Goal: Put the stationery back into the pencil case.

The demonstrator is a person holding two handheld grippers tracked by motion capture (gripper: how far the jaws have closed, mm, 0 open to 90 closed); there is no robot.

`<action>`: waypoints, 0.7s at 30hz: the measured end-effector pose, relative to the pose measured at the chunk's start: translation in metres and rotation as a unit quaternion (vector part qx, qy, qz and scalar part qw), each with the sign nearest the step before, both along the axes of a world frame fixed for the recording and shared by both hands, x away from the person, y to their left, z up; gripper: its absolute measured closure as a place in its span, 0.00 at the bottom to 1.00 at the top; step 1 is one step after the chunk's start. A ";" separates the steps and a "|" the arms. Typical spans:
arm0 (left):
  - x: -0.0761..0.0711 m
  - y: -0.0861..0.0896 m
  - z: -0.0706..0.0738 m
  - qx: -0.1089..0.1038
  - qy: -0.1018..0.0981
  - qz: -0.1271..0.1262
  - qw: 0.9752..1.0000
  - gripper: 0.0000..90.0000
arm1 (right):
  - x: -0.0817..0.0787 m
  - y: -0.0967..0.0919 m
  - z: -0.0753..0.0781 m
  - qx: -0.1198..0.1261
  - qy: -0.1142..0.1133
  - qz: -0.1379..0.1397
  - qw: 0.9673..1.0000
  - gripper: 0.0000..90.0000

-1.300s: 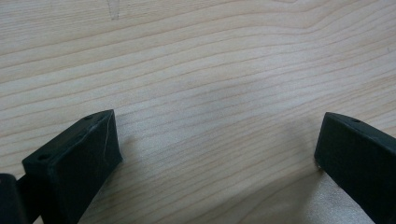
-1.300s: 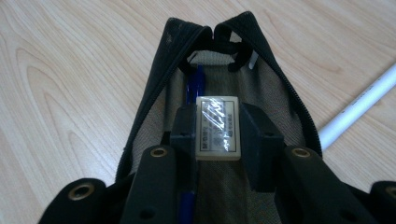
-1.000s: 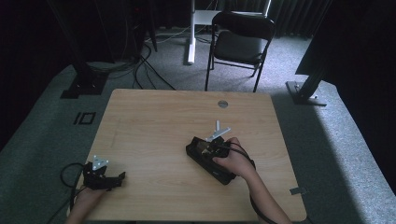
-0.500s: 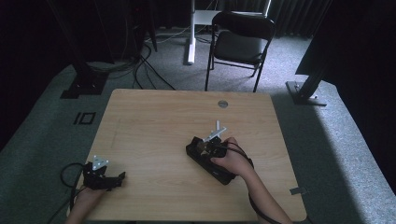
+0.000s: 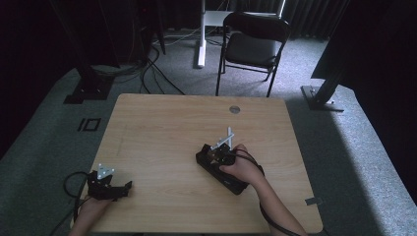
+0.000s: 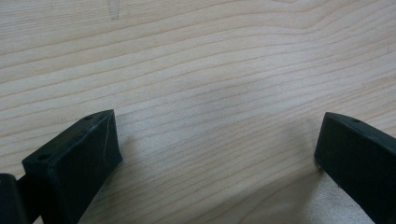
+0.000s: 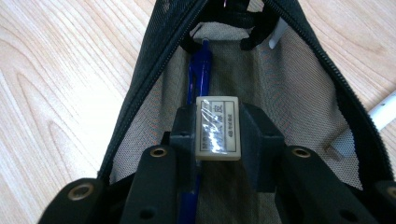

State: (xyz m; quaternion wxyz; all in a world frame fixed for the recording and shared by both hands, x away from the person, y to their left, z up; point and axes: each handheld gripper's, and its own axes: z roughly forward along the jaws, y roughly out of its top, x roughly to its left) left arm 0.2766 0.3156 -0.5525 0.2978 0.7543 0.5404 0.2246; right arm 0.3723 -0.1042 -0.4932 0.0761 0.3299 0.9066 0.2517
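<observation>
An open black pencil case [image 5: 230, 178] lies right of the table's middle; its mesh lining [image 7: 289, 79] and zip edges spread out in the right gripper view. My right gripper [image 7: 218, 135] reaches into it, shut on a white wrapped eraser [image 7: 218, 126] pinched between the pads. A blue pen [image 7: 200, 70] lies in the case under the eraser. In the high view the right gripper [image 5: 219, 156] sits over the case's far end. My left gripper [image 5: 123, 188] rests near the table's front left corner, open, with bare wood between its fingers [image 6: 79, 149].
A white pen [image 5: 225, 139] lies on the table [image 5: 162, 128] just beyond the case, and a white pen [image 7: 385, 112] shows beside the case's right edge. A round grommet [image 5: 234, 109] sits near the far edge. A folding chair [image 5: 255, 44] stands behind the table.
</observation>
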 end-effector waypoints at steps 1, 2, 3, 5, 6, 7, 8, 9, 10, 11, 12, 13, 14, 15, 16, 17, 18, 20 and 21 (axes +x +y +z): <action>0.000 0.000 0.000 0.000 0.000 0.000 1.000 0.00 | 0.000 0.000 0.000 -0.001 0.000 -0.001 1.000 0.75; 0.000 0.000 0.000 0.000 0.000 0.000 1.000 0.00 | 0.000 0.001 0.000 -0.002 0.000 -0.001 1.000 0.75; 0.000 0.000 0.000 0.000 0.000 0.000 1.000 0.00 | 0.000 0.001 0.000 0.001 0.002 -0.003 1.000 0.75; 0.000 0.000 0.000 0.000 0.000 0.000 1.000 0.00 | 0.000 0.001 0.000 0.002 0.001 -0.002 1.000 0.73; 0.000 0.000 0.000 0.000 0.000 0.000 1.000 0.00 | 0.000 0.000 0.001 0.003 0.002 -0.003 1.000 0.73; 0.000 0.000 0.000 0.000 0.000 0.000 1.000 0.00 | 0.000 0.000 0.001 0.003 0.002 -0.003 1.000 0.73; 0.000 0.000 0.000 0.000 0.000 0.000 1.000 0.00 | 0.000 0.000 0.002 0.006 0.006 -0.003 1.000 0.72; 0.000 0.000 0.000 0.000 0.000 0.000 1.000 0.00 | -0.001 -0.001 0.005 0.005 0.000 -0.001 1.000 0.74; 0.000 0.000 0.000 0.000 0.000 0.000 1.000 0.00 | -0.001 -0.001 0.005 0.005 0.000 -0.001 1.000 0.74; 0.000 0.000 0.000 0.000 0.000 0.000 1.000 0.00 | -0.002 -0.002 0.007 0.003 -0.002 0.000 1.000 0.74; 0.000 0.000 0.000 0.000 0.000 0.000 1.000 0.00 | -0.002 -0.002 0.009 0.006 -0.005 -0.001 1.000 0.74; 0.000 0.000 0.000 0.000 0.000 0.000 1.000 0.00 | -0.002 -0.003 0.011 0.009 -0.007 -0.001 1.000 0.74; 0.000 0.000 0.000 0.000 0.000 0.000 1.000 0.00 | -0.003 -0.004 0.013 0.010 -0.012 0.003 1.000 0.74; 0.000 0.000 0.000 0.000 0.000 0.000 1.000 0.00 | -0.003 -0.005 0.015 0.012 -0.014 0.000 1.000 0.74; 0.000 0.000 0.000 0.000 0.000 0.000 1.000 0.00 | -0.003 -0.007 0.019 0.018 -0.017 0.000 1.000 0.74; 0.000 0.000 0.000 0.000 0.000 0.000 1.000 0.00 | -0.003 -0.007 0.019 0.018 -0.017 0.000 1.000 0.74; 0.000 0.000 0.000 0.000 0.000 0.000 1.000 0.00 | -0.003 -0.007 0.021 0.020 -0.019 -0.001 1.000 0.74; 0.000 0.000 0.000 0.000 0.000 0.000 1.000 0.00 | -0.003 -0.009 0.025 0.022 -0.023 -0.002 0.999 0.74; 0.000 0.000 0.000 0.000 0.000 0.000 1.000 0.00 | -0.003 -0.010 0.027 0.024 -0.024 -0.003 0.999 0.74</action>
